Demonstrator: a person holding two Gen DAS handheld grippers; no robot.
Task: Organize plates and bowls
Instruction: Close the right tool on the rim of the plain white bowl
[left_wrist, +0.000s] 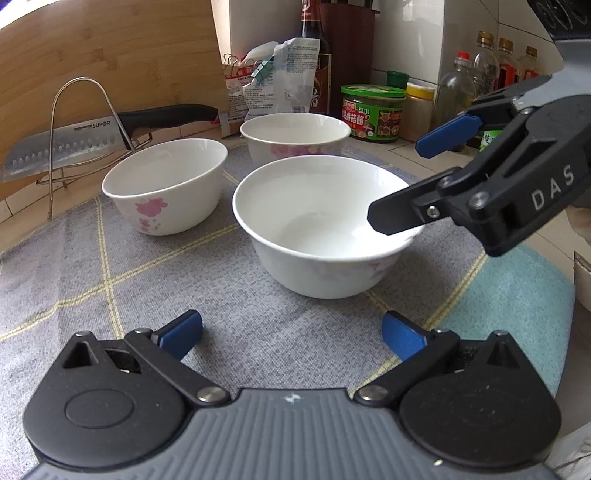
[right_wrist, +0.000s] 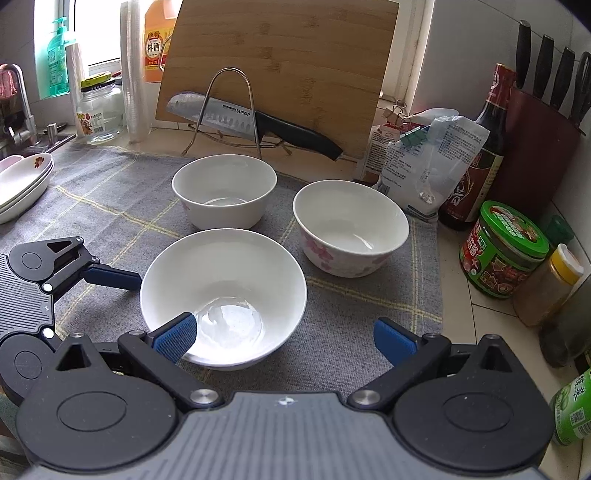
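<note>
My left fingers (left_wrist: 291, 338) are spread wide with nothing between them, hanging over the grey checked cloth (left_wrist: 110, 280) that covers the tabletop (right_wrist: 476, 317). My right fingers (right_wrist: 284, 338) are spread as well; the left one of that pair reaches over the rim of the nearest bowl (right_wrist: 223, 295) while the other stays outside it over the cloth, and neither pad presses on the bowl. That bowl is white, upright and empty, and sits on the cloth just ahead of both hands.

Behind it stand two more white bowls with pink flowers on their sides, also upright and empty: one further back toward the knife (right_wrist: 224, 195), one to the right (right_wrist: 351, 229). The three are close together but apart. At the far left edge of the cloth, shallow white plates (right_wrist: 22, 184) lie stacked, next to the sink.

Past the bowls a kitchen knife (right_wrist: 236, 120) rests in a wire rack (right_wrist: 231, 74), with a wooden cutting board (right_wrist: 280, 59) leaning upright behind it. To the right stand clipped food bags (right_wrist: 432, 162), a dark sauce bottle (right_wrist: 476, 162), a green-lidded jar (right_wrist: 502, 251) and a knife block (right_wrist: 535, 155).
</note>
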